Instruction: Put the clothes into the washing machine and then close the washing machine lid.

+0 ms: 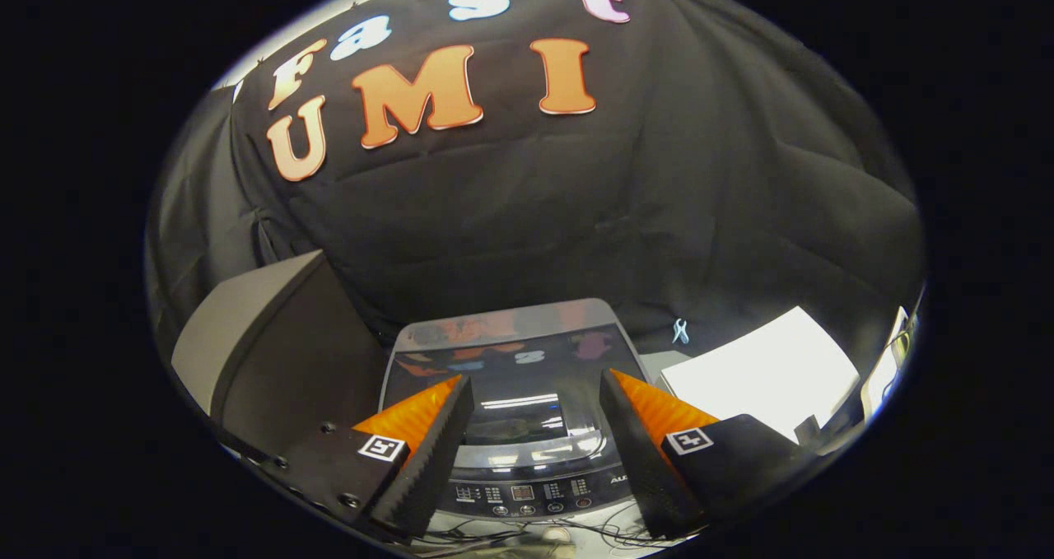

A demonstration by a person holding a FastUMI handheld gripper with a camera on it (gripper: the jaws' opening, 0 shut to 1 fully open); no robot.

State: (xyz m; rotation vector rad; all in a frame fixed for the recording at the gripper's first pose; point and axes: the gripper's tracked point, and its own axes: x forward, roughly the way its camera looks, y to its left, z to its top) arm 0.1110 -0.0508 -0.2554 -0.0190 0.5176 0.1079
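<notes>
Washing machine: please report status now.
Gripper open, empty, above the washing machine. Lid down, closed. Grey box beside it, white surface opposite.

One washing machine (519, 394) with its one lid (510, 357) down, one grey box (272, 337) beside it, one white sheet (762, 374), one small pale clip (680, 331), and what may be several loose cables (527, 534), too tangled to count

grey box (263, 353), white board (762, 374), cables (527, 534)
</notes>
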